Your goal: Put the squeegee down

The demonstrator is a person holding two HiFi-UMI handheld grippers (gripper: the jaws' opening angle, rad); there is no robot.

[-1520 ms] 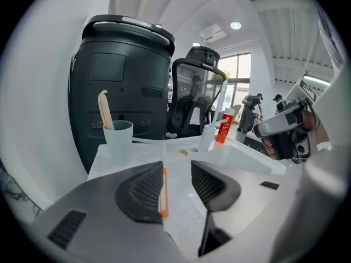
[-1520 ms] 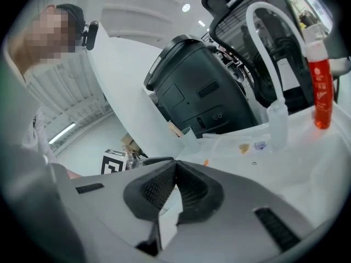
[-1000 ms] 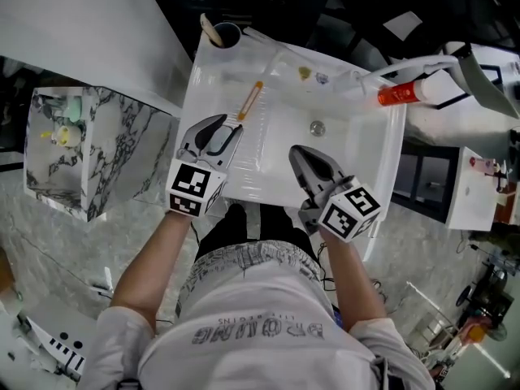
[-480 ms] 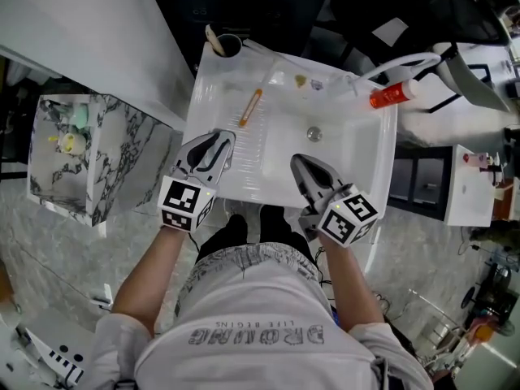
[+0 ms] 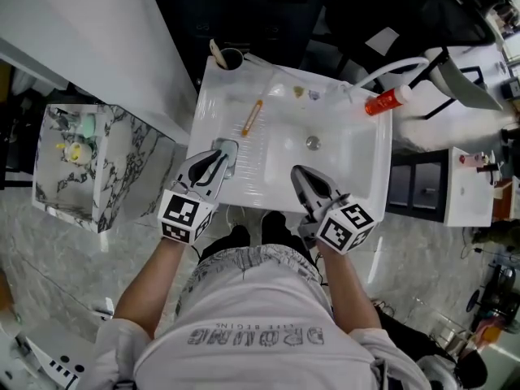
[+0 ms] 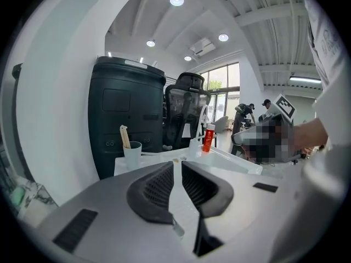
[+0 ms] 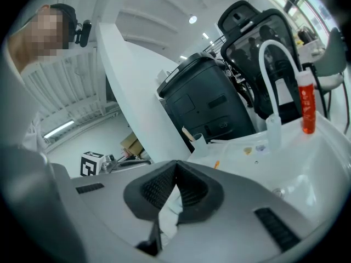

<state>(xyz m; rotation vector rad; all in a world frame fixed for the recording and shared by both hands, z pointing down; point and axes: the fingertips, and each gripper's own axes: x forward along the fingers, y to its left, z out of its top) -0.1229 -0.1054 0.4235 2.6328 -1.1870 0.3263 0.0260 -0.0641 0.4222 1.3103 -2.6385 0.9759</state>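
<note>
The squeegee [image 5: 228, 149], a small pale grey-green piece, lies on the left deck of the white sink [image 5: 213, 104]. My left gripper [image 5: 218, 159] sits just short of it, near the sink's front edge. Its jaws have just been closing and now stand a narrow slit apart, and the left gripper view shows nothing between the pads [image 6: 159, 188]. My right gripper [image 5: 299, 172] hovers over the front of the basin. Its pads [image 7: 189, 189] meet at the tips with nothing held.
An orange stick [image 5: 253, 116] lies on the deck beyond the squeegee. A cup [image 5: 228, 56] with wooden sticks stands at the back left corner. A red bottle [image 5: 385, 100] and a white hose [image 5: 396, 67] are at the back right. The drain [image 5: 313, 142] is mid-basin. A marbled box [image 5: 81, 165] stands to the left.
The left gripper's jaws were wide around the squeegee. They have let it go, drawn back toward the person and narrowed, and the squeegee stays on the deck. The right gripper has pulled back slightly.
</note>
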